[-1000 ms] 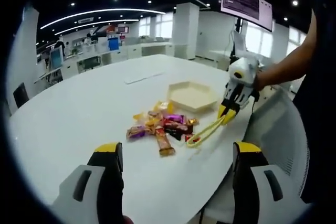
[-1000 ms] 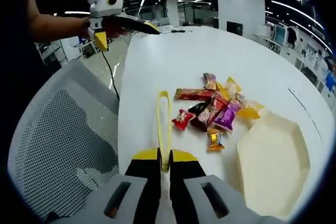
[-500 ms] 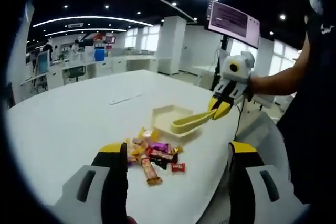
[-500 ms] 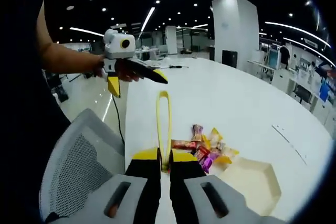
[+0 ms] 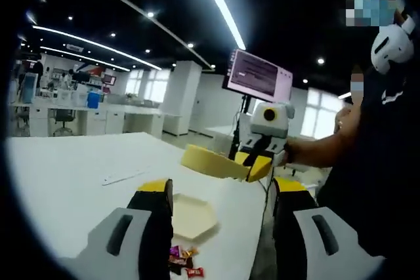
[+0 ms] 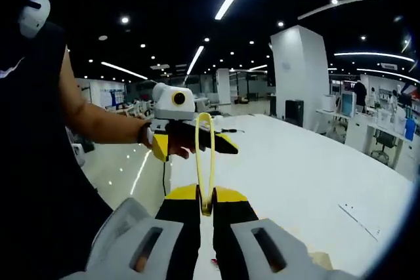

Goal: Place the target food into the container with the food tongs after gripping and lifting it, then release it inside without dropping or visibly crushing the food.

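Left gripper view, near to far: the left tool (image 5: 220,211) rises from the bottom edge with its jaws spread wide and nothing between them. Beyond and below the jaws, on the white table (image 5: 72,181), lie a few wrapped sweets (image 5: 182,261); just past them rests the shallow cream container (image 5: 191,216), with nothing visible in it. Farther off, the right tool (image 5: 257,164) is held in the air by a person's hand, gripping the yellow tongs (image 5: 211,162), whose arms reach leftward above the container. Behind stand a monitor (image 5: 259,75) on a pole and rows of office desks.

Right gripper view, near to far: the right tool (image 6: 205,204) has its jaws clenched on the base of the tongs (image 6: 205,155), which stand upright with their two arms parted into a narrow loop; no food shows between the tips. At the lower right, a cream corner of the container (image 6: 319,259) shows on the table (image 6: 295,175). Beyond the tongs, the left tool (image 6: 197,143) is held level, its jaws released.
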